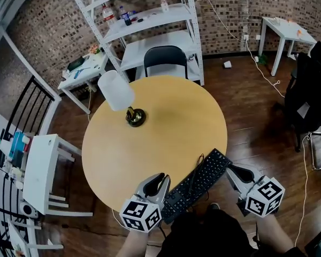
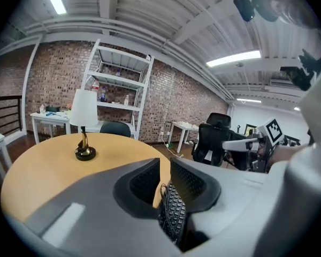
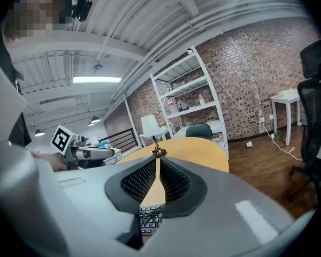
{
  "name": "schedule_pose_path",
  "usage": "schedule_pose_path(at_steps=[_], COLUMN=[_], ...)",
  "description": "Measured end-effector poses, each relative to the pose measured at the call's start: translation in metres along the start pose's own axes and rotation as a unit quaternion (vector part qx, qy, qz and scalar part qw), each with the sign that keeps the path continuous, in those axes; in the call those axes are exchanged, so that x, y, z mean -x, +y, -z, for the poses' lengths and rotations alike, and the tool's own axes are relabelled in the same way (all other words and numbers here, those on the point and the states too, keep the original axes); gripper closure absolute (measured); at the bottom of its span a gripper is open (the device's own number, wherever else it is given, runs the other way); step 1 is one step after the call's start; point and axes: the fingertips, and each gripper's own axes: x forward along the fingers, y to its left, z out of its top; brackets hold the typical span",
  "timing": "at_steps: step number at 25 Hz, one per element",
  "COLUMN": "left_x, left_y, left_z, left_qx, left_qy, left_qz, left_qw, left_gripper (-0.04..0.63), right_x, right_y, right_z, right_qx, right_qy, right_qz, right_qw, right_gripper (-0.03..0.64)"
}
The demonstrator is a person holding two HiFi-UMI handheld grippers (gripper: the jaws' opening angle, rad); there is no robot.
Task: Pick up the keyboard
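Observation:
A black keyboard (image 1: 199, 182) lies slantwise on the near right part of the round wooden table (image 1: 166, 133), its cable looped over the keys. My left gripper (image 1: 160, 180) rests at the keyboard's near left end, jaws open a narrow gap with nothing between the pads. In the left gripper view (image 2: 165, 167) the keyboard (image 2: 174, 213) shows below that gap. My right gripper (image 1: 231, 169) sits just off the keyboard's far right end. In the right gripper view (image 3: 158, 167) its tips look to meet, and the keyboard (image 3: 148, 218) lies below them.
A table lamp (image 1: 117, 92) with a white shade stands at the table's far left. Behind the table are a dark chair (image 1: 165, 58) and white shelves (image 1: 150, 15). A white side table (image 1: 40, 165) stands at left, a black office chair (image 1: 310, 90) at right.

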Motion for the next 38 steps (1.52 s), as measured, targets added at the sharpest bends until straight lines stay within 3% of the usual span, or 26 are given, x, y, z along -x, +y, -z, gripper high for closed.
schedule_pose_path(at_steps=[5,12,15,18,21,27,32,38], left_x=[0.001,0.016,0.022,0.021,0.014,-0.029,-0.068,-0.106], left_y=[-0.006,0.005,0.01,0.025,0.03,0.023,0.018,0.011], left_z=[-0.003,-0.018,-0.016,-0.004,0.007,0.058,0.102,0.158], left_qx=[-0.014,-0.019,-0.039,-0.059,-0.046,-0.02,0.029,0.033], left_qy=[-0.003,-0.023,-0.017,0.007,0.033,0.121,0.174,0.251], left_qz=[0.031,0.044,0.053,0.059,0.089,0.145,0.186,0.218], left_qw=[0.9994,0.9986,0.9977,0.9965,0.9944,0.9819,0.9667,0.9427], left_gripper=[0.508,0.494,0.494,0.488,0.477,0.372,0.343,0.267], right_x=[0.001,-0.002,-0.004,-0.014,-0.023,-0.037,-0.052,-0.074], right_y=[0.007,0.022,0.023,0.02,0.016,-0.022,-0.051,-0.072], right_z=[-0.008,-0.019,-0.014,-0.001,0.011,0.079,0.138,0.202], right_qx=[0.004,0.034,0.032,0.005,-0.06,-0.139,-0.19,-0.305], right_qy=[-0.008,-0.002,0.003,0.009,0.001,0.042,0.068,0.077], right_qz=[0.016,0.033,0.035,0.034,0.021,0.051,0.076,0.091], right_qw=[1.0,0.999,0.999,0.999,0.998,0.988,0.976,0.945], right_gripper=[0.563,0.541,0.532,0.503,0.486,0.397,0.374,0.35])
